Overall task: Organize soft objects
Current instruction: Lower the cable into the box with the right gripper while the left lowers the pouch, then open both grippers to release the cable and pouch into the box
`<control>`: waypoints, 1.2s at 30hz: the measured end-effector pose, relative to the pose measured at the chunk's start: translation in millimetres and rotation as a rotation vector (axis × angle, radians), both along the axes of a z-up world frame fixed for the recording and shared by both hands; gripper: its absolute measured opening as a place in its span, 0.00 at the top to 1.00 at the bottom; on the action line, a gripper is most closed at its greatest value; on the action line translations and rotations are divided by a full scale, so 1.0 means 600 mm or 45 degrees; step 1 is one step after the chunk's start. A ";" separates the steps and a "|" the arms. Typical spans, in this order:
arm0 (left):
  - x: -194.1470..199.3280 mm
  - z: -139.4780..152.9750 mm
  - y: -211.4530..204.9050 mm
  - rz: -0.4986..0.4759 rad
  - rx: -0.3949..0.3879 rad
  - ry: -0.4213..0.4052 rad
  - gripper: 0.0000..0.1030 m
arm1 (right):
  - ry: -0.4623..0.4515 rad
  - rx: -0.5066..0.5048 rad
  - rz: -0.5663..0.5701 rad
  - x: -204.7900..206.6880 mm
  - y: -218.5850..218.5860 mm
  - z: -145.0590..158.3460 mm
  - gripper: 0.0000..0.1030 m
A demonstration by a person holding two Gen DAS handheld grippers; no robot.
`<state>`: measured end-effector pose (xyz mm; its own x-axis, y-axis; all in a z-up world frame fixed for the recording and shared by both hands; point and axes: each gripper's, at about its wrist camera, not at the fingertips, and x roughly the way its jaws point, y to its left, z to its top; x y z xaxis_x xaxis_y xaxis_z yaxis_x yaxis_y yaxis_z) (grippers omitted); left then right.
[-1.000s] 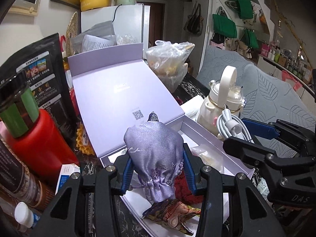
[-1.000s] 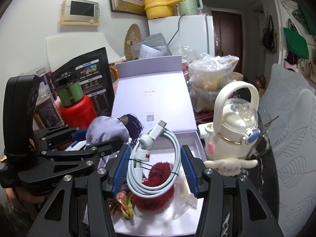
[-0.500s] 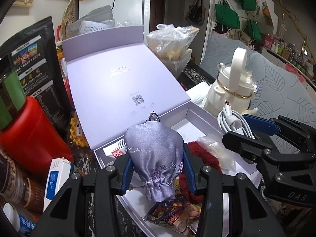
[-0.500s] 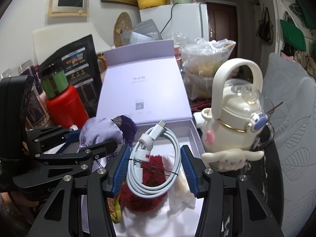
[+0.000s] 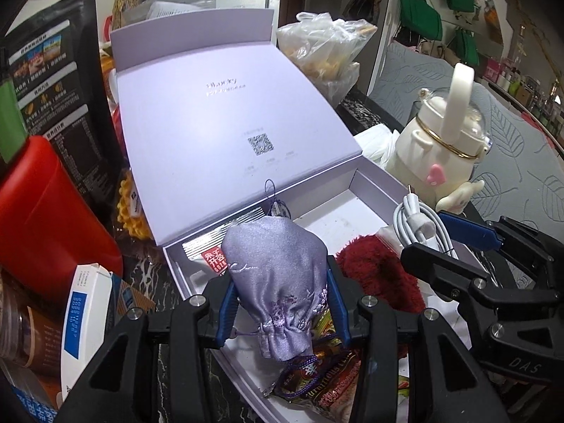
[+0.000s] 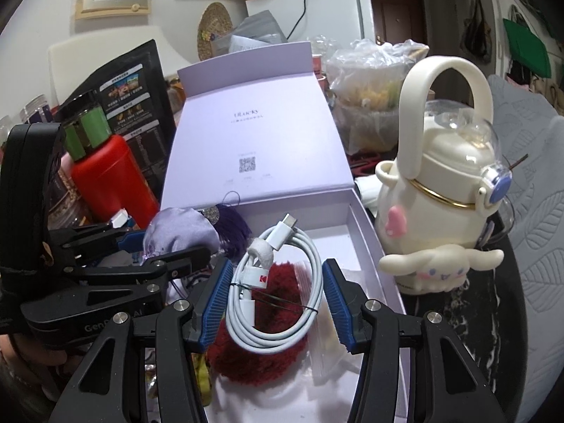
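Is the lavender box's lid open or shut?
Open: the lid stands tilted back behind the box, whose inside shows.

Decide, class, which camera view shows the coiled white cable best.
The right wrist view: the coiled white cable fills the centre, held in the right claw. The left wrist view catches only its end at the side.

Dark marbled tabletop (image 5: 160, 282), crowded. At its middle, an open lilac gift box (image 5: 373, 190), lid (image 5: 225, 123) leaning back. To the left, a red canister (image 5: 46, 218) with green cap, a black printed pouch (image 5: 60, 81) behind it, a white-and-blue carton (image 5: 84, 313) at the near edge. To the right, just beside the box, a cream character kettle (image 6: 437, 211). Behind, a clear plastic bag of food (image 5: 328, 49).
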<state>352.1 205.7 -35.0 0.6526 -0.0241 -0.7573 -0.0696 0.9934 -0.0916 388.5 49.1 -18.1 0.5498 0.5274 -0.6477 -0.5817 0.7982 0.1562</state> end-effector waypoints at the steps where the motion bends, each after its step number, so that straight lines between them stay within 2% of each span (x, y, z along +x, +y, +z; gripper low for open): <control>1: 0.001 -0.002 0.001 0.001 -0.001 0.007 0.57 | 0.002 -0.007 -0.003 0.002 0.002 -0.002 0.50; 7: 0.007 -0.010 0.000 0.012 0.006 0.053 0.57 | 0.010 -0.075 -0.039 0.009 0.006 -0.014 0.49; 16: 0.012 -0.015 -0.003 0.019 0.070 0.105 0.57 | -0.004 -0.160 -0.060 0.011 0.019 -0.021 0.49; 26: 0.014 -0.009 0.003 0.015 0.036 0.152 0.57 | 0.013 -0.203 -0.037 0.015 0.031 -0.035 0.48; 31: 0.011 -0.004 -0.002 -0.006 0.057 0.159 0.57 | 0.017 -0.217 -0.061 0.020 0.027 -0.029 0.40; 34: 0.007 0.006 -0.002 0.000 0.059 0.139 0.50 | 0.006 -0.229 -0.071 0.018 0.021 -0.023 0.34; 36: 0.003 0.011 -0.002 0.005 0.071 0.132 0.50 | 0.000 -0.233 -0.072 0.015 0.018 -0.017 0.33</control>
<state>353.9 204.5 -28.7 0.5705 0.0219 -0.8210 -0.0796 0.9964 -0.0287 397.7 60.2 -28.5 0.5756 0.3687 -0.7299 -0.5349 0.8449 0.0050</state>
